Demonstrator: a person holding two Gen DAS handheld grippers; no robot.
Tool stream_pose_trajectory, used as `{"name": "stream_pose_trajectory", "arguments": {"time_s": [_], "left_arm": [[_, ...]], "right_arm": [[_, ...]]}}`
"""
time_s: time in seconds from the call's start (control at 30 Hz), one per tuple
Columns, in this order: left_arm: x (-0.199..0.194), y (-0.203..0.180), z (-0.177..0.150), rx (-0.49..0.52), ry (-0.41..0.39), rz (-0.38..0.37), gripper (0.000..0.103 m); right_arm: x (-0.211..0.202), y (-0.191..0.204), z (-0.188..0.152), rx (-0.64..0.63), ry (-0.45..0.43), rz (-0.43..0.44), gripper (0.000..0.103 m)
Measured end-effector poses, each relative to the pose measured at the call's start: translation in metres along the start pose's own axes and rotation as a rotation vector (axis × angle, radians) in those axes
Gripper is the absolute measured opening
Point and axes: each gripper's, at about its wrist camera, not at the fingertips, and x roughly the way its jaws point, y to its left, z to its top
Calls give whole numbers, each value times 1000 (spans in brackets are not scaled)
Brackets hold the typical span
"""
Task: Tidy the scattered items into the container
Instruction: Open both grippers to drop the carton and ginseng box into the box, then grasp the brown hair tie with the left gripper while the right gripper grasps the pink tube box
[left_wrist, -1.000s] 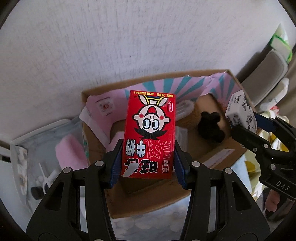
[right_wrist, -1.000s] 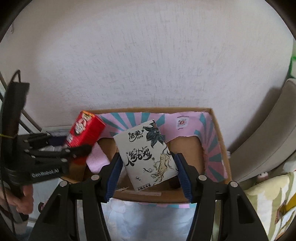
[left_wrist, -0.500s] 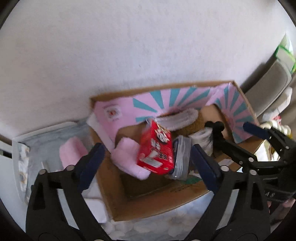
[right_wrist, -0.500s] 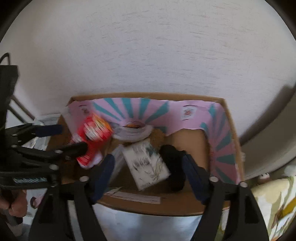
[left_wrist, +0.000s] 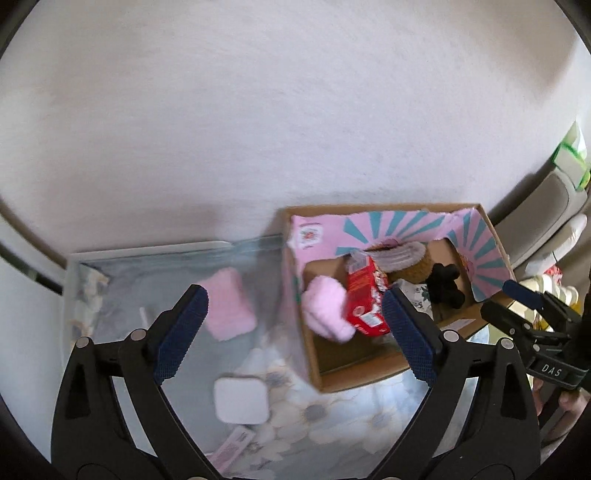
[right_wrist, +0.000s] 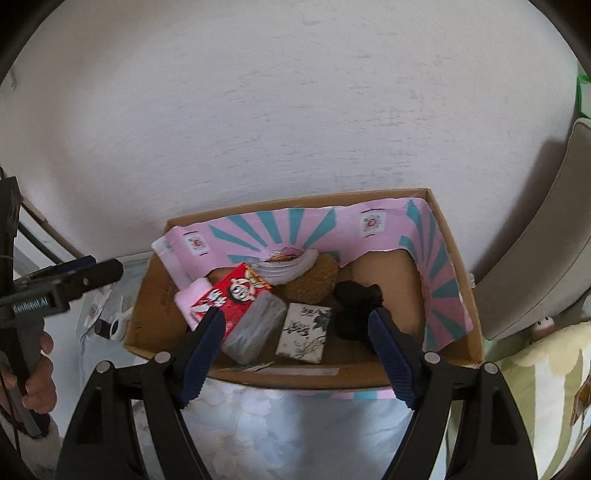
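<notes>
A cardboard box (left_wrist: 354, 380) (right_wrist: 295, 376) lined with pink and teal paper stands against the wall. A red milk carton (left_wrist: 364, 299) (right_wrist: 232, 295) lies inside it, leaning on a pink fluffy item (left_wrist: 325, 310) (right_wrist: 192, 299). Beside the carton are a grey pack (right_wrist: 255, 328), a white tissue pack with ink drawings (right_wrist: 304, 332) and a black plush thing (left_wrist: 445, 286) (right_wrist: 356, 306). My left gripper (left_wrist: 293, 299) hangs open and empty above the box's left wall. My right gripper (right_wrist: 297, 315) is open and empty over the box's front edge.
Left of the box, a second pink fluffy item (left_wrist: 229, 306) lies on a clear tray (left_wrist: 147, 266). A white square object (left_wrist: 242, 400) rests on the floral cloth (right_wrist: 295, 424). A grey chair (right_wrist: 535, 258) and a cushion (right_wrist: 535, 387) stand to the right.
Both grippers opened. The red carton dropped from the left one and the white tissue pack from the right one into the box. My left gripper then rose and drew away leftward.
</notes>
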Motion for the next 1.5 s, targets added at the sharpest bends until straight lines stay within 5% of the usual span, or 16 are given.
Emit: {"name": "stream_pose_trajectory", "arguments": {"time_s": [0.67, 1.07, 1.5], "left_arm": [[-73, 123, -62, -109, -32, 108, 96], [-60, 145, -159, -95, 151, 76, 96], [-34, 140, -221, -144, 225, -55, 96]], "right_arm": [[-23, 105, -27, -212, -14, 82, 77], [-12, 166, -60, -418, 54, 226, 77], [30, 228, -104, -751, 173, 275, 76]]}}
